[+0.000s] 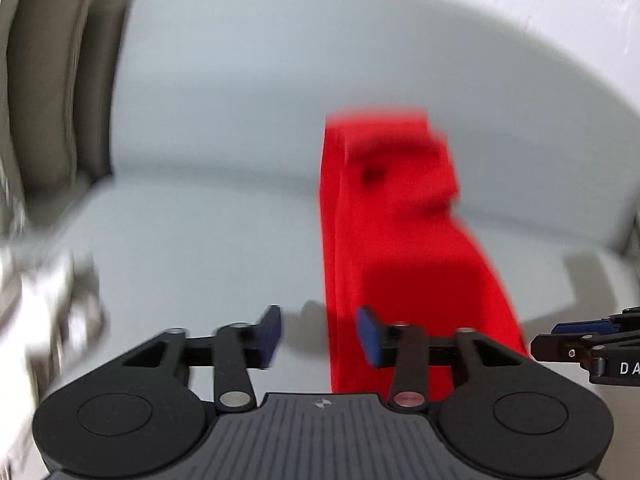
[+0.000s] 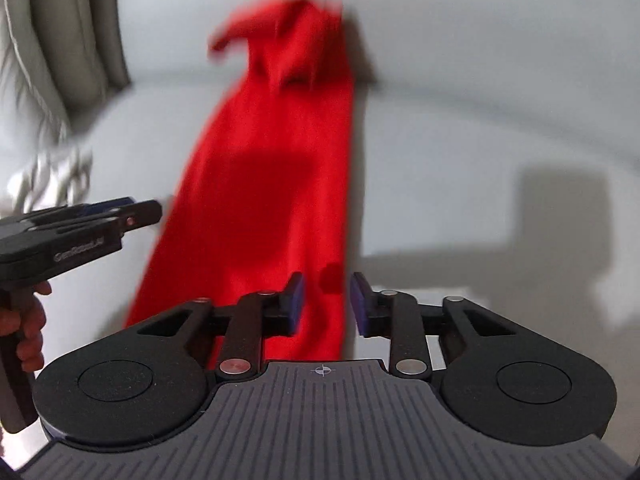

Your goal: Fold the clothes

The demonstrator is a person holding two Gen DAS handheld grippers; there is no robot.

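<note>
A red garment (image 1: pixel 400 248) lies folded into a long narrow strip on the grey sofa seat (image 1: pixel 200 240), its far end bunched up. My left gripper (image 1: pixel 320 334) hovers open over the strip's near left edge, its blue pads (image 1: pixel 368 336) apart and not pressing the cloth. In the right wrist view the same red garment (image 2: pixel 260 184) runs away from me. My right gripper (image 2: pixel 326 304) stands open over its near right edge. The left gripper (image 2: pixel 80 224) shows at the left, held by a hand (image 2: pixel 24 320). The right gripper (image 1: pixel 580 340) shows side-on at the right edge.
The grey sofa backrest (image 1: pixel 260 80) rises behind the garment. A beige padded cushion (image 2: pixel 60 40) stands at the left, with a crumpled pale cloth (image 2: pixel 52 176) below it. Bare seat (image 2: pixel 460 180) lies to the right of the garment.
</note>
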